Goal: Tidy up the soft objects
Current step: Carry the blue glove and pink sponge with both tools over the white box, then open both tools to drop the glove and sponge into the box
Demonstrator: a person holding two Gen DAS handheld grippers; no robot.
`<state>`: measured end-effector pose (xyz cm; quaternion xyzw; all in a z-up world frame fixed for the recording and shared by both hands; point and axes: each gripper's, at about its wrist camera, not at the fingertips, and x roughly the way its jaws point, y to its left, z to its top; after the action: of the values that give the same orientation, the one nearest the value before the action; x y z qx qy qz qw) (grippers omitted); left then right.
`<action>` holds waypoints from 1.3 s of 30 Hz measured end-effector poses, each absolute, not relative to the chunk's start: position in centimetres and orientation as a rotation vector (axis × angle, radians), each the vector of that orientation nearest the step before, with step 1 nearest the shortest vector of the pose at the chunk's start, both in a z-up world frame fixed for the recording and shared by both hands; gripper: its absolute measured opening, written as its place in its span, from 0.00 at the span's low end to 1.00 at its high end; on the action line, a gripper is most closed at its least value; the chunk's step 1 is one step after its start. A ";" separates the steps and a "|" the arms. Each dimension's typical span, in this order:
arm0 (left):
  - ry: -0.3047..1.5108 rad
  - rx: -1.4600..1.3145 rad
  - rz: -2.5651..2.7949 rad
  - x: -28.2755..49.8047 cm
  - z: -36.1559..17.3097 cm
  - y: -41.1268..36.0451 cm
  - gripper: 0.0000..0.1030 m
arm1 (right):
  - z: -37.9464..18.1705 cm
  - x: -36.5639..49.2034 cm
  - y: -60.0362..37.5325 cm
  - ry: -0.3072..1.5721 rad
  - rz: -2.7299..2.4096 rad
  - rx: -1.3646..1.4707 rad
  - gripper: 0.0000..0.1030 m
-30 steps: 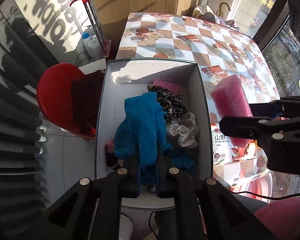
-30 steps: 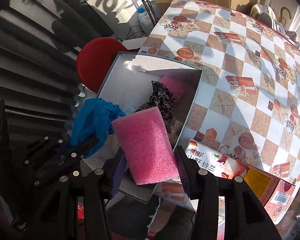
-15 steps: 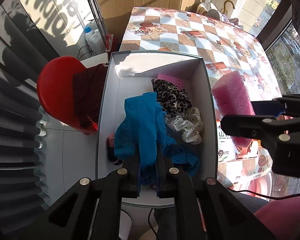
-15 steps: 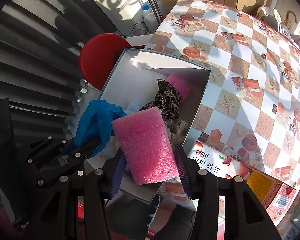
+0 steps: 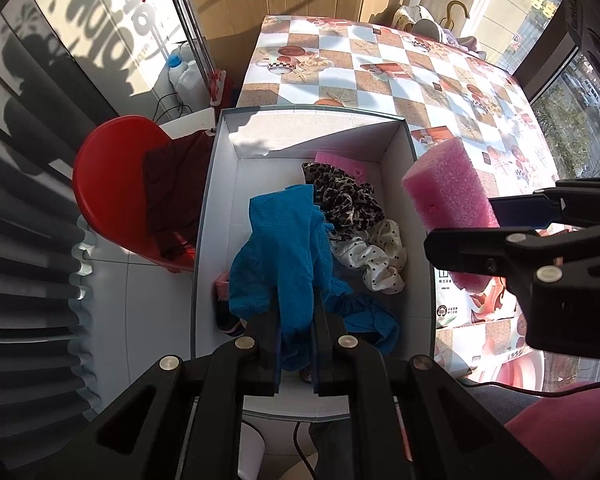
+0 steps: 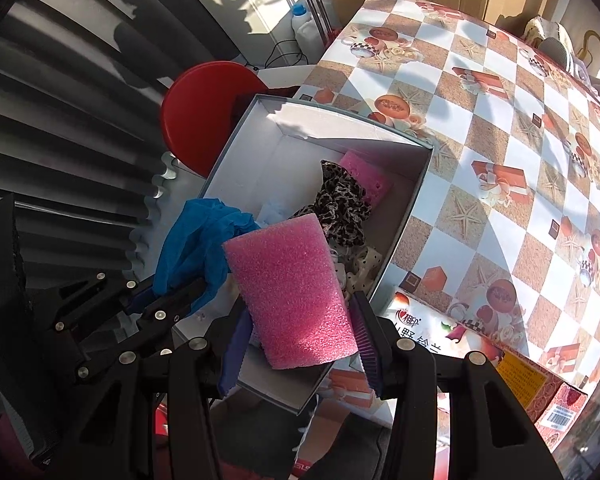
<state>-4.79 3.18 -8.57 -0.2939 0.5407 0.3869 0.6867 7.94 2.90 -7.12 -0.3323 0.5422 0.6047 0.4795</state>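
A white open box (image 5: 220, 184) (image 6: 240, 148) sits at the table's near-left corner. In it lie a leopard scrunchie (image 5: 344, 200) (image 6: 340, 208), a polka-dot scrunchie (image 5: 376, 256), a pink sponge (image 5: 340, 162) (image 6: 370, 176) and blue fabric (image 5: 364, 320). My left gripper (image 5: 296, 344) (image 6: 172, 300) is shut on a blue cloth (image 5: 280, 248) (image 6: 192, 244), held above the box. My right gripper (image 6: 300, 344) (image 5: 496, 224) is shut on a pink foam block (image 6: 292, 284) (image 5: 448, 192), held over the box's right wall.
A checkered tablecloth (image 5: 380, 60) (image 6: 520, 120) covers the table. A red chair (image 5: 112, 184) (image 6: 196, 100) with dark cloth on it stands left of the box. A printed carton (image 6: 460, 352) lies right of the box. Bottles (image 5: 184, 72) stand on the floor behind.
Both grippers have risen and drawn back from the box, still holding the blue cloth and the pink foam block. The box looks smaller and more of its inside shows.
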 end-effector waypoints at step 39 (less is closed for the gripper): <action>1.166 -0.580 0.837 -5.2 -5.8 3.4 1.00 | -5.7 10.4 5.3 1.288 1.404 -0.852 0.99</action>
<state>-5.25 3.37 -5.82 -0.2619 0.5265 0.3778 0.7152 10.35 5.29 -5.68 -0.3527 0.5335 0.5812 0.5032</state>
